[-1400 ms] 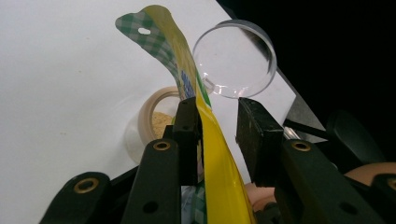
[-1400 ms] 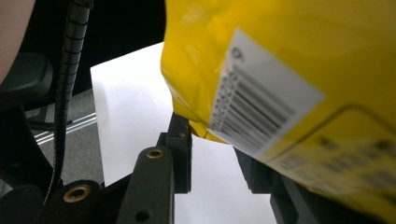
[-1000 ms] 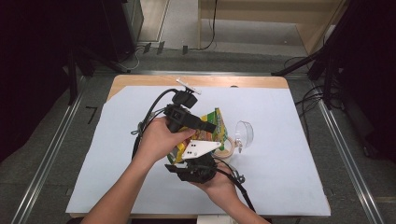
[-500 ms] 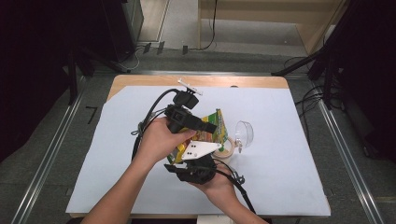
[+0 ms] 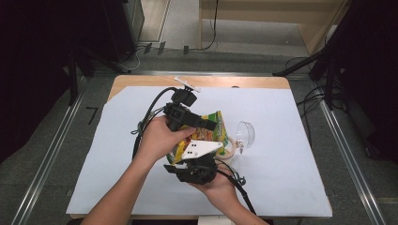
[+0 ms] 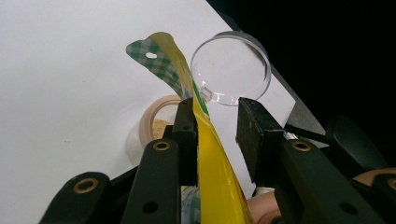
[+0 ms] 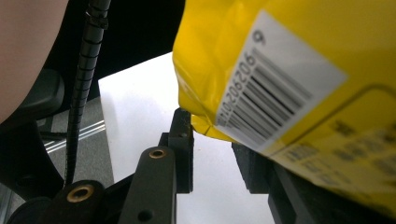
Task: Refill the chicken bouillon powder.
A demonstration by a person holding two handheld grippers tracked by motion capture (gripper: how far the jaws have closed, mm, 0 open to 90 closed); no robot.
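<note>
Nothing has shifted since earlier: yellow packet (image 5: 210, 132) hangs over the jar (image 5: 229, 149), long axis toward 1 o'clock, lying between part-open left gripper (image 6: 217, 122) jaws; right gripper (image 7: 212, 154) grip unclear.

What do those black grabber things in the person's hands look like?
The left gripper and the right gripper are both black, each with two blocky flat jaws fixed by brass-coloured rivets. A white three-cornered plate with small dots tops the right one. A black cable loops from the left one. The forearms are bare, with no sleeves.
</note>
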